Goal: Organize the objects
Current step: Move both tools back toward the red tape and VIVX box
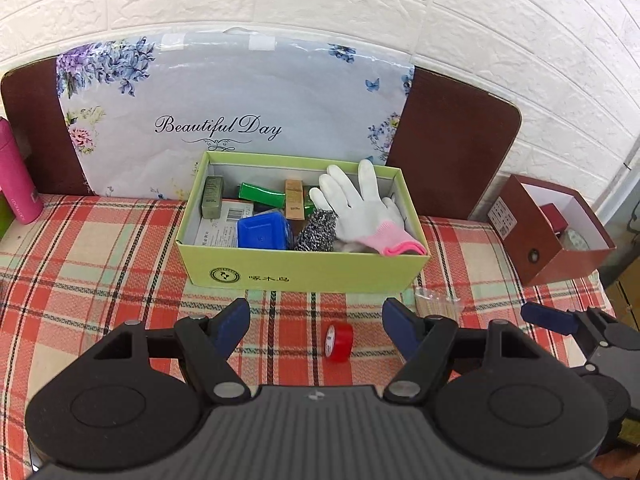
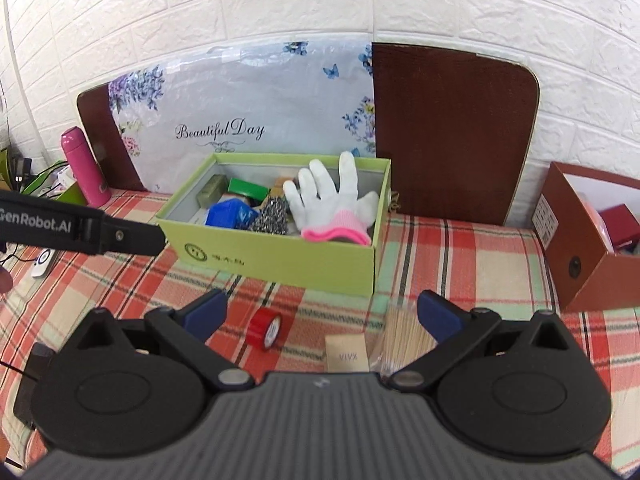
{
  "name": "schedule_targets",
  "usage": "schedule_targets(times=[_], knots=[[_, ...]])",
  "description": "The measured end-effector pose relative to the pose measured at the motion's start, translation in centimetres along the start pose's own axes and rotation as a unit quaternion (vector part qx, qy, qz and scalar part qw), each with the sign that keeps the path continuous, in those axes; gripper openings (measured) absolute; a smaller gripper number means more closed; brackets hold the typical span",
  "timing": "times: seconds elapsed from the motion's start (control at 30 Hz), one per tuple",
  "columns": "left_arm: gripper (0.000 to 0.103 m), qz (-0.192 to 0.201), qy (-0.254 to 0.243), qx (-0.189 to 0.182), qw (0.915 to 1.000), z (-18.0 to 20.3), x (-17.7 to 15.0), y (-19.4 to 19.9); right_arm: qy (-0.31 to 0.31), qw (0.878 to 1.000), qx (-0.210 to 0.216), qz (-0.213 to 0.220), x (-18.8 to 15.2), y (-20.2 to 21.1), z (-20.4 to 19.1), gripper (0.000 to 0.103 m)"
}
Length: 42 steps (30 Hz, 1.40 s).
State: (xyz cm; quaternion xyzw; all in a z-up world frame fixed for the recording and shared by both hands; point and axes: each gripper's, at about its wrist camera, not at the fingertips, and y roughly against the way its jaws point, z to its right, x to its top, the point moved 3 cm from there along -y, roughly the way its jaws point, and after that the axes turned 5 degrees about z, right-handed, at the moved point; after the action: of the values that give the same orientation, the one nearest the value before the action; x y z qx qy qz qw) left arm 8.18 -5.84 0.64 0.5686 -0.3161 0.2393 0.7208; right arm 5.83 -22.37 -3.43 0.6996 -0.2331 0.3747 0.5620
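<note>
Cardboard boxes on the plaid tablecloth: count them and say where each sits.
2. The open green cardboard box sits mid-table by the floral bag; the open brown cardboard box sits at the table's right edge. Others may lie outside view.

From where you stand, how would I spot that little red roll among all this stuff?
Find the green box on the plaid cloth. Just in front of it, on the cloth, the red tape roll stands on edge. It is the only round red thing there; its neighbour, a clear packet of wooden sticks, is pale.
</note>
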Motion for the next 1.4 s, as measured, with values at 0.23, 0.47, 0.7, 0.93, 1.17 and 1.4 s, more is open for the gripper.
schedule_targets(times=[0.23, 0.47, 0.7, 0.93, 1.17, 1.4], knots=[[0.076, -0.017, -0.011, 0.007, 0.9998, 0.3, -1.3, 0.1, -0.005, 1.000, -0.002, -0.019, -2.3, 0.9, -0.3, 0.103], [0.076, -0.049, -0.016, 0.009, 0.9987, 0.3, -3.0, -1.0, -0.009, 0.998, -0.010, -0.055, -5.1, 0.7, 0.2, 0.103], [0.076, -0.093, -0.020, 0.004, 0.9955, 0.1, -4.8, -3.2, 0.005, 0.995, -0.030, -0.099, -8.7, -0.2, 0.7, 0.103], [0.076, -0.119, -0.014, -0.013, 0.9927, 0.2, -5.8, -5.3, 0.002, 0.993, -0.034, -0.110, -9.9, -1.2, 1.4, 0.103], [0.076, -0.121, -0.018, -0.035, 0.9919, 0.8, -5.5, -7.5, -0.011, 0.992, -0.017, -0.124, -10.0, -3.1, 2.4, 0.094], [0.075, -0.130, -0.022, -0.042, 0.9904, 1.9, -4.5, -11.6, -0.014, 0.991, -0.004, -0.136, -9.8, -5.1, 3.5, 0.090]])
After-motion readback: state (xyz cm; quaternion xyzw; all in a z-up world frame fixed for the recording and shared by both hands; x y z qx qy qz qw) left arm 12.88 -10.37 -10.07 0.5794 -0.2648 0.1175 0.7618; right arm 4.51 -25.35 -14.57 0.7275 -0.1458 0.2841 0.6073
